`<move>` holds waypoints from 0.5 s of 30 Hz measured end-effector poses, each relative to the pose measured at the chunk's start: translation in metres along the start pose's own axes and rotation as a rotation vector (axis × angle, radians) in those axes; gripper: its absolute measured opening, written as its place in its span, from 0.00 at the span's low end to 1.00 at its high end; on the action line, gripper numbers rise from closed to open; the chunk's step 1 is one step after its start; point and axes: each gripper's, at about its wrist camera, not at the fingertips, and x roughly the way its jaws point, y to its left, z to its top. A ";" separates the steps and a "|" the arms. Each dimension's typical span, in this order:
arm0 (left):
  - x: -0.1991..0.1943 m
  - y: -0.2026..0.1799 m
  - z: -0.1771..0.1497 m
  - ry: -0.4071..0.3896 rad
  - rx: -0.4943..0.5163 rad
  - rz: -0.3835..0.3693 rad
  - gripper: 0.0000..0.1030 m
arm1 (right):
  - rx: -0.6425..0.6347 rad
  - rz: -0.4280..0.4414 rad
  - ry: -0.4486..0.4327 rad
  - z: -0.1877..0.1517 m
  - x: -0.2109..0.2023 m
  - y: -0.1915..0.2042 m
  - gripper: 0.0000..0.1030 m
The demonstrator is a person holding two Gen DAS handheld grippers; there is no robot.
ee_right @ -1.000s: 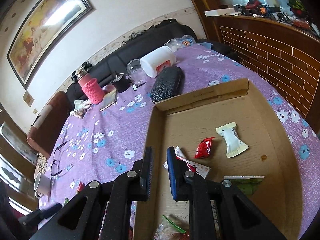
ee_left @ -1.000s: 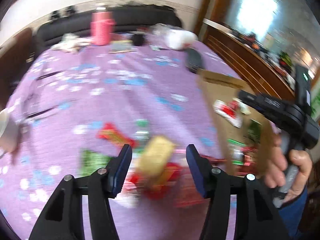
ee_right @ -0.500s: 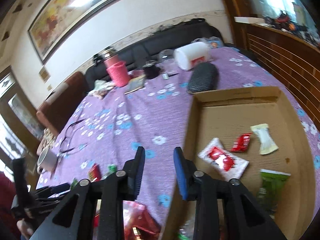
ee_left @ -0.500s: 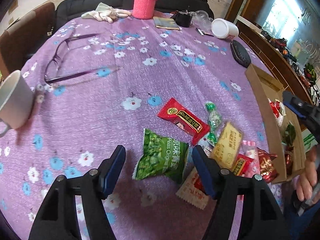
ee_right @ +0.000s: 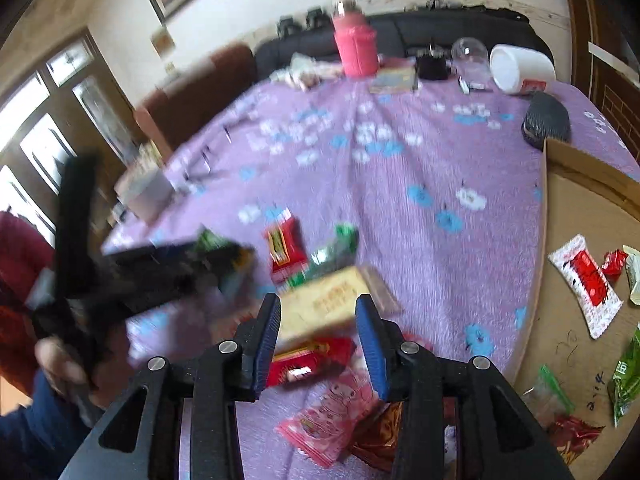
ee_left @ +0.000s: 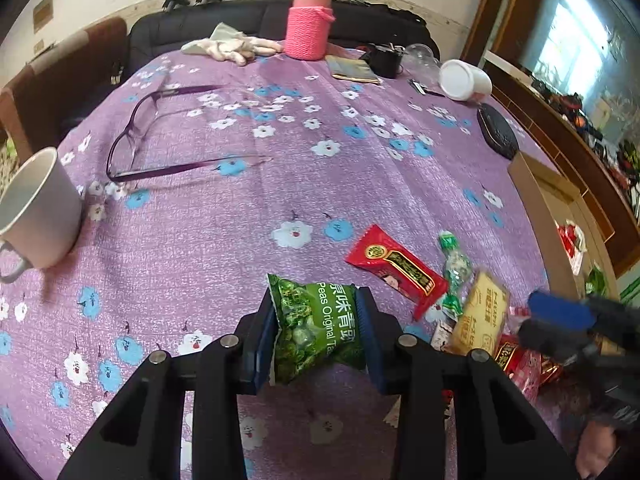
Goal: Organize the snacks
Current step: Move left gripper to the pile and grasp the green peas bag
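My left gripper [ee_left: 318,304] is closing, and its pads press both sides of a green pea packet [ee_left: 304,344] on the purple flowered cloth. To its right lie a red packet [ee_left: 394,268], a green wrapped candy [ee_left: 454,268] and a tan packet [ee_left: 480,316]. My right gripper [ee_right: 318,306] is opening just above that tan packet [ee_right: 324,288] with nothing gripped; the view is blurred. A pink packet [ee_right: 332,416] lies below it. The cardboard box [ee_right: 580,208] at the right holds several snacks, among them a red-and-white packet [ee_right: 584,280].
A white mug [ee_left: 36,208] stands at the left edge, with purple glasses [ee_left: 160,136] behind it. A pink bottle [ee_left: 308,28], a tipped white jar [ee_left: 464,80] and a black case [ee_left: 498,136] sit at the far side. A hand holds each gripper.
The left jaws have closed onto the green pea packet. The right gripper has swung left from over the box to over the snack pile, and its jaws have widened.
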 end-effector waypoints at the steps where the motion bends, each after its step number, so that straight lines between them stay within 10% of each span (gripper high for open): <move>1: 0.000 0.001 0.001 0.000 -0.007 0.002 0.35 | -0.010 0.013 0.015 -0.002 0.002 0.001 0.41; 8: -0.003 0.006 0.002 -0.012 -0.021 0.012 0.35 | -0.295 0.274 0.132 -0.028 -0.005 0.048 0.41; 15: -0.002 0.013 0.003 -0.008 -0.049 0.005 0.35 | -0.487 0.182 0.107 -0.051 -0.009 0.072 0.47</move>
